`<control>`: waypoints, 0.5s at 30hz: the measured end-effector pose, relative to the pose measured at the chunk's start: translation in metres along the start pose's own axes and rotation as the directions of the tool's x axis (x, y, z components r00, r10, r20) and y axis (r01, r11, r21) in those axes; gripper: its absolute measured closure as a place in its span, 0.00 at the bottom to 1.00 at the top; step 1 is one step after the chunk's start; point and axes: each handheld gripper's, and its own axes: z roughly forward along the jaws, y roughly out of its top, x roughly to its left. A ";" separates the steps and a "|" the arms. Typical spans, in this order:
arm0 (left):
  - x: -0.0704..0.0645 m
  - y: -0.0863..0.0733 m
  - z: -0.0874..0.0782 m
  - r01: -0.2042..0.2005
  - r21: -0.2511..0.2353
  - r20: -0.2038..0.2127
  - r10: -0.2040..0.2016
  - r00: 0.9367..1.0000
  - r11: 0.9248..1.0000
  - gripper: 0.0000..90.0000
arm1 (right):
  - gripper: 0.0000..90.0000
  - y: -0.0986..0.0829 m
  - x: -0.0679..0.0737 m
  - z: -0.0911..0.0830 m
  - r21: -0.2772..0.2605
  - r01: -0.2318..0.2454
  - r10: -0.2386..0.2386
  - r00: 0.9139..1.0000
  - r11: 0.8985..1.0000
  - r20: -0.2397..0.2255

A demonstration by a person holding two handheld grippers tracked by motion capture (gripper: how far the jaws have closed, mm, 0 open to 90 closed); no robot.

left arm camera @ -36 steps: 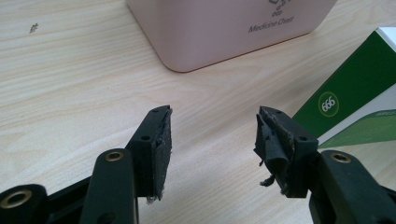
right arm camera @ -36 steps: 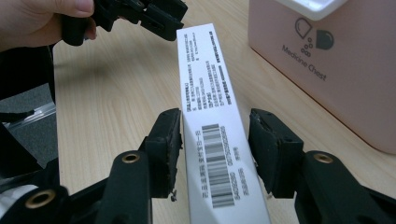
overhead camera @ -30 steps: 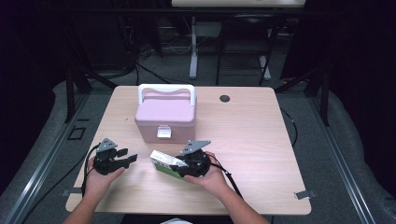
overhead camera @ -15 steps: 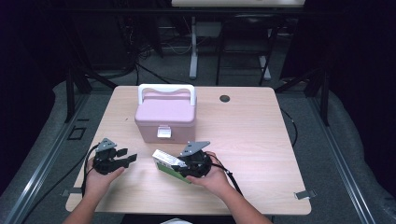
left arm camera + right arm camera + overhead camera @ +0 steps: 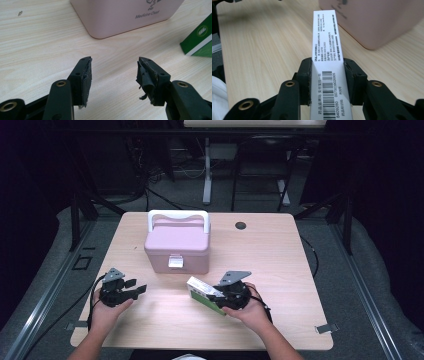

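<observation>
1. You work at a light wooden table [image 5: 280, 260] with a round cable hole [image 5: 241, 225].
2. Around you the floor [image 5: 345, 285] is grey.
3. Beyond stands a white desk leg [image 5: 207, 175], amid dark surroundings.

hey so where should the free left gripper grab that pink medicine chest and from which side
Probably the white handle. It stands upright over the lid of the pink medicine chest, a slim bar the open left gripper could close around from above. The body looks too broad for those jaws. The right gripper is shut on the green and white box.
</observation>
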 end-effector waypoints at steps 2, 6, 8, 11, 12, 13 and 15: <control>0.000 0.000 0.000 0.001 -0.001 -0.002 -0.001 1.000 1.000 0.50 | 0.68 -0.006 -0.007 -0.010 0.001 -0.015 0.015 1.000 1.000 0.024; 0.001 0.000 0.000 0.003 0.007 -0.002 -0.003 1.000 1.000 0.50 | 0.68 -0.024 -0.025 -0.037 -0.004 -0.065 0.065 0.993 0.998 0.099; 0.001 0.000 0.000 0.005 0.004 -0.001 -0.005 1.000 1.000 0.50 | 0.68 -0.028 -0.029 -0.042 -0.007 -0.077 0.077 0.991 0.997 0.112; 0.001 0.000 0.001 0.001 0.005 -0.003 -0.001 1.000 1.000 0.50 | 0.68 -0.039 -0.040 -0.058 -0.012 -0.101 0.102 0.984 0.995 0.149; 0.001 0.000 0.001 0.005 0.006 -0.002 -0.005 1.000 1.000 0.50 | 0.68 -0.046 -0.046 -0.068 -0.017 -0.109 0.111 0.979 0.994 0.171; 0.001 0.000 0.001 0.005 0.006 -0.002 -0.005 1.000 1.000 0.50 | 0.68 -0.046 -0.046 -0.068 -0.017 -0.109 0.111 0.979 0.994 0.171; 0.001 0.000 0.001 0.007 0.007 -0.002 -0.007 1.000 1.000 0.50 | 0.68 -0.052 -0.050 -0.076 -0.019 -0.119 0.120 0.974 0.993 0.192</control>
